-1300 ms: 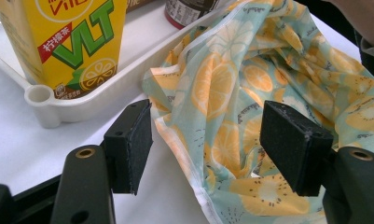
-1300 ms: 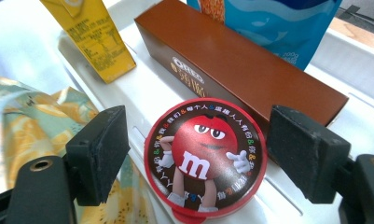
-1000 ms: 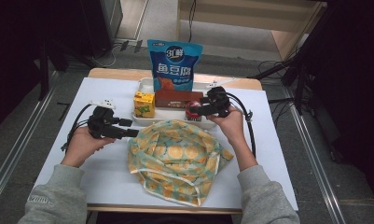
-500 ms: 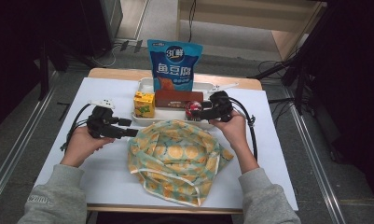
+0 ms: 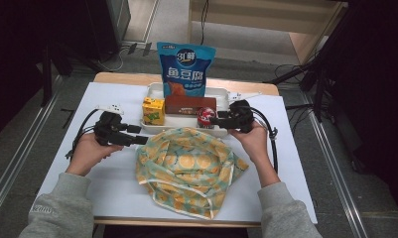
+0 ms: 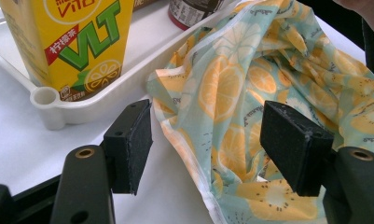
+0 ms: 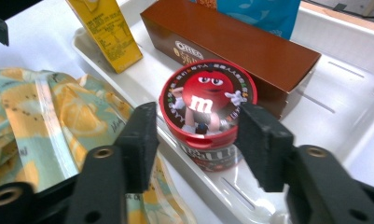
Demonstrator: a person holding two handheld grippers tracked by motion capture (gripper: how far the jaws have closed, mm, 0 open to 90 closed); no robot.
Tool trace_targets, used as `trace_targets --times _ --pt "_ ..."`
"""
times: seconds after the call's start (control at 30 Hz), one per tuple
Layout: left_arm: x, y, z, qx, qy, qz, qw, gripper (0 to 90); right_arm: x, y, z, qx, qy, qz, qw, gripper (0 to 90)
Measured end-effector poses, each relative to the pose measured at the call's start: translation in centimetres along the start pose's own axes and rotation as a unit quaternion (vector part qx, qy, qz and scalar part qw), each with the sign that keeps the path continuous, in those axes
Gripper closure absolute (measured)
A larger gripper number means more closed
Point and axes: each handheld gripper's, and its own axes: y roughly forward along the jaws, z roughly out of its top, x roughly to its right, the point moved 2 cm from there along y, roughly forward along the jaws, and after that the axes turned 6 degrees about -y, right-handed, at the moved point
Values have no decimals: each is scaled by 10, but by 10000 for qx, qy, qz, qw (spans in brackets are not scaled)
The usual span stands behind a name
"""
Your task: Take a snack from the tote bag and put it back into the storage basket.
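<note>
While both hands rest on the white table, the fruit-print cloth bag lies crumpled at its near middle, its far edge just beside the near wall of the white tray; behind, a blue snack pouch stands upright at the tray's far side; in front of it a brown biscuit box lies flat in the tray, with a yellow lemon-tea carton standing upright at the tray's left end; the red M&M's tub stands upright in the tray at the box's right end, near the bag's edge. Right gripper: jaws have just been closing, now half closed on either side of the tub, which sits between them; pads look at or just off its rim, and whether they press on it cannot be told. Left gripper: jaws wide apart, low over the table at the bag's left edge; the hem lies between the pads, untouched; it has hold of nothing.
</note>
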Motion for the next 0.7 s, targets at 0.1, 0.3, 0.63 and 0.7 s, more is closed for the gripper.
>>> trace_targets --times 0.1,0.3,0.63,0.7 --pt "0 0 1 1 -4 0 10000 347 0 -3 -2 48 -110 -88 9999 619" --pt "-1 2 2 -20 -4 -8 10000 346 3 -4 -8 107 -67 -34 9999 798" --pt "-2 2 2 -12 -1 26 10000 346 11 3 -17 -64 9 -71 10000 900" --pt "-2 2 2 -10 2 30 10000 347 12 4 -18 -95 -16 -70 9999 900"
